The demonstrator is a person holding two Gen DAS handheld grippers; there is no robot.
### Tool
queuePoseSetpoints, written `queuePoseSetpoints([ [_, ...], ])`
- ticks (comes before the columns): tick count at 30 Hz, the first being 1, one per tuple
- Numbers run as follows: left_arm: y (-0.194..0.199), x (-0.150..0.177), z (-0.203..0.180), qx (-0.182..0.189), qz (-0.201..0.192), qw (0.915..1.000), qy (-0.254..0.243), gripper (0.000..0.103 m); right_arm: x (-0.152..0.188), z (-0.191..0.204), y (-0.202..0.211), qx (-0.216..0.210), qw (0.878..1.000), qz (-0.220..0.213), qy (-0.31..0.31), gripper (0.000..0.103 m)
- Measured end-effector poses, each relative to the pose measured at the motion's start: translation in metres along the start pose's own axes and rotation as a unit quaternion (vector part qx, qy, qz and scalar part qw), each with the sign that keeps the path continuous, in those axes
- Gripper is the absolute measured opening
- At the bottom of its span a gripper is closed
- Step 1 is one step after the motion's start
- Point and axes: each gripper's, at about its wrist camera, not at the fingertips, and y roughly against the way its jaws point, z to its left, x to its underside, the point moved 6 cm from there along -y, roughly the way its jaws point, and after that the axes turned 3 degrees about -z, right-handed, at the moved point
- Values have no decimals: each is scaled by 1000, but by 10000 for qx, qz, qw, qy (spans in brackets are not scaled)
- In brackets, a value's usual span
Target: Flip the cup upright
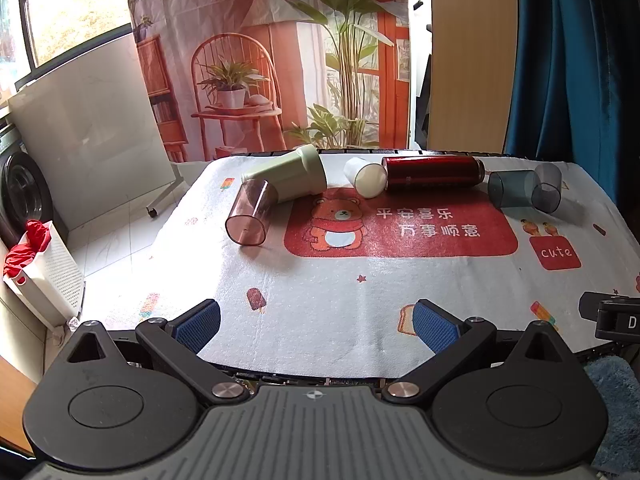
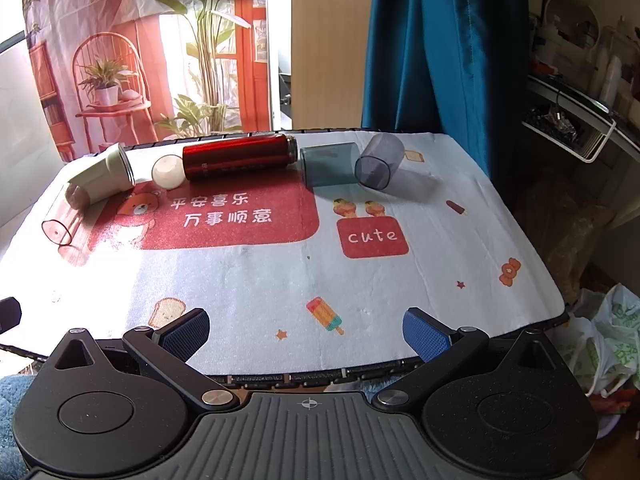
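Observation:
Several cups lie on their sides along the far edge of the table. From left: a clear pink cup (image 1: 251,213) (image 2: 64,217), a pale green cup (image 1: 289,176) (image 2: 105,173), a white cup (image 1: 366,177) (image 2: 168,171), a red metal bottle (image 1: 434,171) (image 2: 240,158), a teal cup (image 1: 512,189) (image 2: 329,164) and a grey cup (image 1: 547,187) (image 2: 379,162). My left gripper (image 1: 316,326) is open and empty over the near edge. My right gripper (image 2: 306,334) is open and empty at the near edge, far from the cups.
A printed cloth (image 1: 360,280) (image 2: 280,272) with a red bear panel covers the table. A white basket (image 1: 44,276) and a washing machine (image 1: 20,192) stand to the left on the floor. A blue curtain (image 2: 440,48) hangs behind, with plastic bags (image 2: 600,340) at the right.

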Motion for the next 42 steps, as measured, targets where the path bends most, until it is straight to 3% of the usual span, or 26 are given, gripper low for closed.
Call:
queuePoseSetpoints([
  [42,1,3,-3,-22,52,10000,-2,103,2,0,-3,-8,10000,39,-11,103],
])
